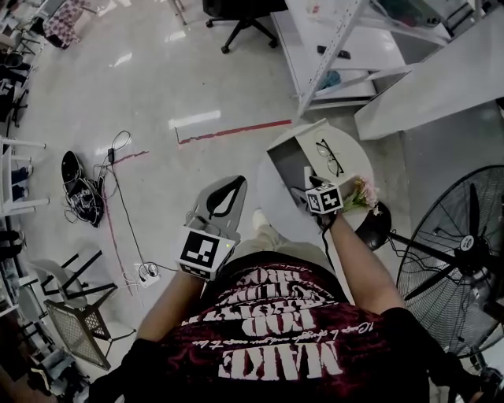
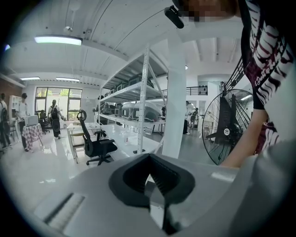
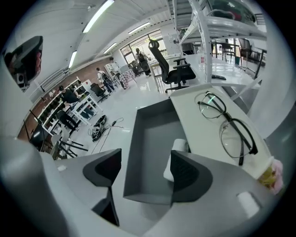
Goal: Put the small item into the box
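Your left gripper (image 2: 149,159) sits nearest you, held out over the glossy floor to the left of the table. Its jaws are pressed together with nothing between them. Your right gripper (image 3: 144,169) tilts down over the small round white table (image 1: 358,161), with its jaws spread wide and pinching nothing. They hang over the near end of the open grey box (image 3: 152,148).

The small white item (image 3: 179,146) already lies inside that box, against its right-hand wall, partly hidden behind your right-hand jaw. A white flap (image 3: 199,134) adjoins the box along that same side, and a pair of black-rimmed glasses (image 3: 225,119) lies on it.

At the table's edge, just beside your right gripper, there is a small bunch of pink and yellow flowers (image 1: 361,191). A large floor fan (image 1: 465,244) stands to the right of the table. Beyond the table you have white shelving (image 1: 346,47). Off to your left a tangle of cables (image 1: 83,189) lies on the floor, and farthest away stands a black office chair (image 1: 240,16)
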